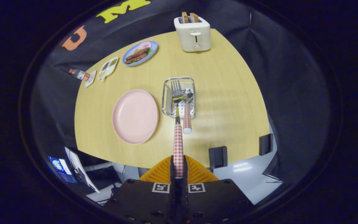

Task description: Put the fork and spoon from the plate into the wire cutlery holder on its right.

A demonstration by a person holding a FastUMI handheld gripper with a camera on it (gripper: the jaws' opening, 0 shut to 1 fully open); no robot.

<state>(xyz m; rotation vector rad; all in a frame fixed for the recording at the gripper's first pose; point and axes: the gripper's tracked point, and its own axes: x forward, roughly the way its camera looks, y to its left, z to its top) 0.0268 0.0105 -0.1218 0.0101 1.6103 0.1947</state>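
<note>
Checked red-and-white handle of the fork (178, 137) runs straight out from between my fingers, and I have the gripper (178, 169) clamped on its lower end, both fingers pressing it. I am held high over the near edge of the pale wooden table (228, 102), looking down and forward. Ahead of the fingers, the fork's tines reach over the wire cutlery holder (179, 96), hanging above its near half. Just right of the fork, the spoon (187, 109) lies with its bowl inside the holder and its checked handle sticking out over the near rim. Left of the holder sits the pink plate (135, 116), bare. Right of the holder is open tabletop; far beyond stands a white toaster (193, 33).
</note>
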